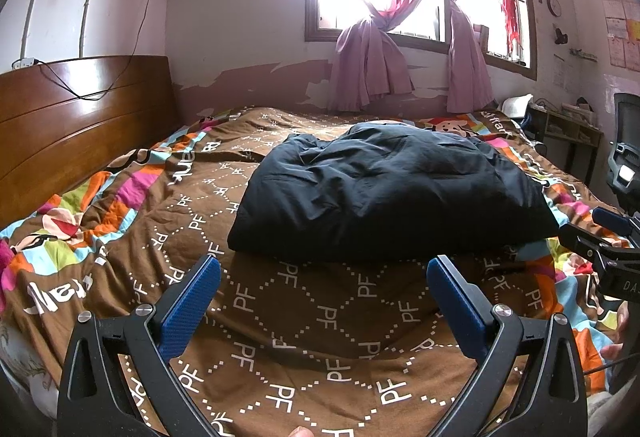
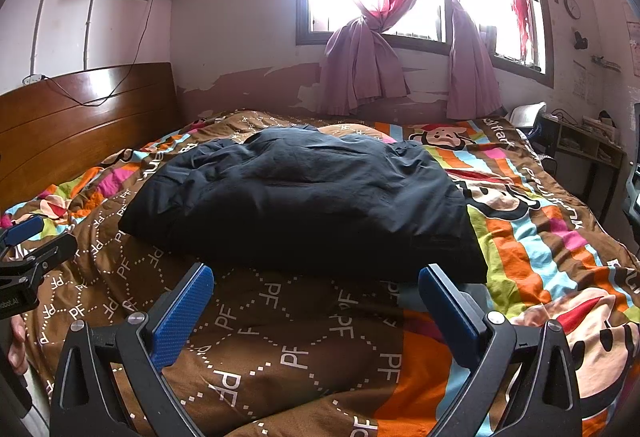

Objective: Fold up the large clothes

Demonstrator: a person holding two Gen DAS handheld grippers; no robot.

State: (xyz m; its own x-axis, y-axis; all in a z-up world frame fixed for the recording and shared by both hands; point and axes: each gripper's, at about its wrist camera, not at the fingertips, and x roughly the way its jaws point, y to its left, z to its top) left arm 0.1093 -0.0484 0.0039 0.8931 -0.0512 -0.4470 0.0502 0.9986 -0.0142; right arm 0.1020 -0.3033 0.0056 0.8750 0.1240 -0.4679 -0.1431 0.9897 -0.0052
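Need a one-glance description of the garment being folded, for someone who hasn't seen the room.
Find the bed with the wooden headboard under the pink-curtained window. On its brown "PF" cartoon bedspread lies the black garment, a folded rumpled block. It is the only plain dark thing on that colourful cover.

Both hand-held grippers [image 1: 323, 277] [image 2: 316, 285] wide apart, empty

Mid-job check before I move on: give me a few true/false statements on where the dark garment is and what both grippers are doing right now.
1. The black garment lies on the patterned bedspread. True.
2. The left gripper is clamped on the garment. False: its jaws are spread wide and hold nothing.
3. The right gripper is open, short of the garment's near edge. True.
4. The garment hangs from the headboard. False: it lies on the bed, apart from the headboard.
5. The pink curtains are tied back. True.
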